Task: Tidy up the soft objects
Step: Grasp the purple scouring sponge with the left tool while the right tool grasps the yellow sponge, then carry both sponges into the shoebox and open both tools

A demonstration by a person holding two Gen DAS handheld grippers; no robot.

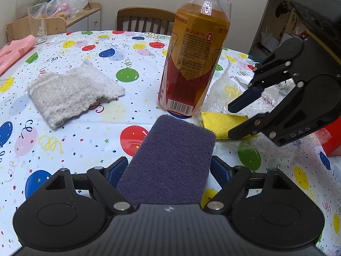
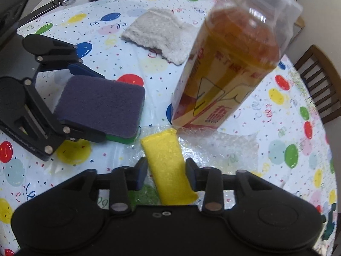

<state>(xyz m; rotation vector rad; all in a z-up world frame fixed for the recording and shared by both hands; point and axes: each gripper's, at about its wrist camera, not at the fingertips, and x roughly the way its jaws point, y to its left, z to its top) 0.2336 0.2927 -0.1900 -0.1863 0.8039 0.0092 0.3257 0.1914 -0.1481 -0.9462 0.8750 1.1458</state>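
Observation:
My left gripper (image 1: 169, 168) is shut on a purple-topped sponge (image 1: 170, 162) with a green underside; it also shows in the right wrist view (image 2: 100, 104), held just above the balloon-print tablecloth. A yellow sponge (image 2: 168, 168) lies on bubble wrap (image 2: 226, 149) between the fingers of my right gripper (image 2: 166, 176); the jaws stand apart around it, open. In the left wrist view the right gripper (image 1: 236, 119) hovers over the yellow sponge (image 1: 221, 125). A white fluffy cloth (image 1: 72, 91) lies on the table, also in the right wrist view (image 2: 157, 36).
A tall bottle of amber drink (image 1: 191, 64) stands just behind both sponges, also in the right wrist view (image 2: 230, 70). A pink bag (image 1: 15, 51) and a glass (image 1: 39, 24) sit at the far left. Wooden chairs (image 1: 142, 20) ring the table. A red box (image 1: 332, 138) is at the right.

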